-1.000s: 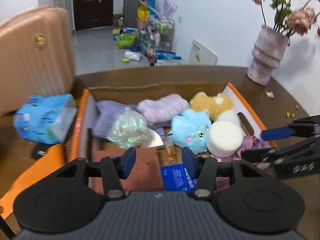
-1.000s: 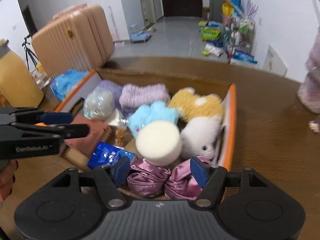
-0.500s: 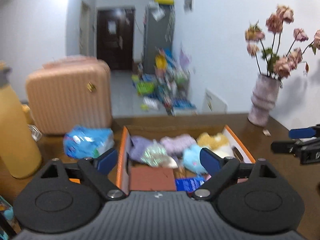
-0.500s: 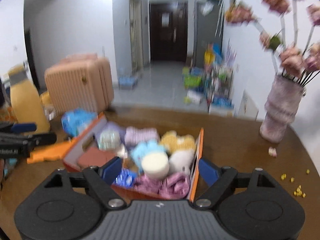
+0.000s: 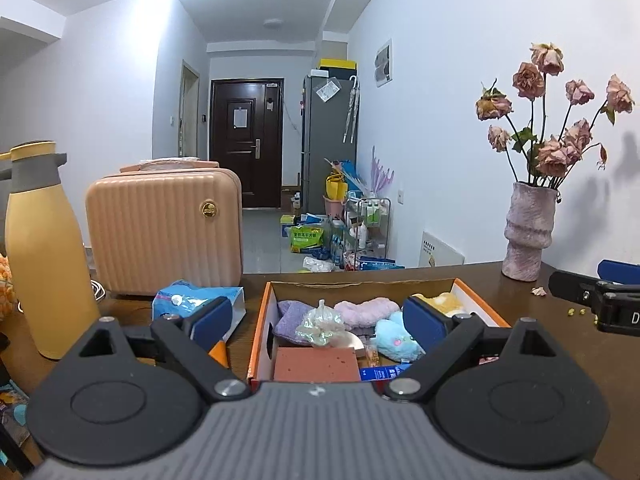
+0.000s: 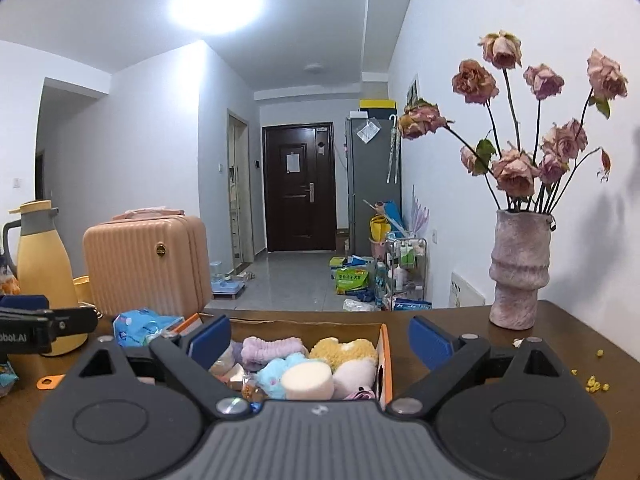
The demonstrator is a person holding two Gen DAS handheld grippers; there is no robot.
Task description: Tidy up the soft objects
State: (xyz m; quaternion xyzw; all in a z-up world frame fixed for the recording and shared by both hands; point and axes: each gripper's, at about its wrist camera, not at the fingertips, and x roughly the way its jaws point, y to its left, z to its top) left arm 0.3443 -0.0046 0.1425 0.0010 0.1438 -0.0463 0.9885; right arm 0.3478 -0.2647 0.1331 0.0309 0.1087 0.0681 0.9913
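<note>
L gripper [image 5: 318, 318] jaws just opened wide, nothing held; its view alone shows brown block [image 5: 316, 364] at box [image 5: 260, 332] near edge. R gripper [image 6: 320, 340] likewise opened, empty; only its view shows white sponge [image 6: 307, 380] w/ plush toys [image 6: 344, 353] in box, mid-desk

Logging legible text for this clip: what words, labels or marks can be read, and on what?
"obot.AI": left tool, start cut off.
"D": right tool, rest cut off.
Green bag, blue packet, wall panel: print too small to read.
Both tools' jaws have just been opening, empty.
</note>
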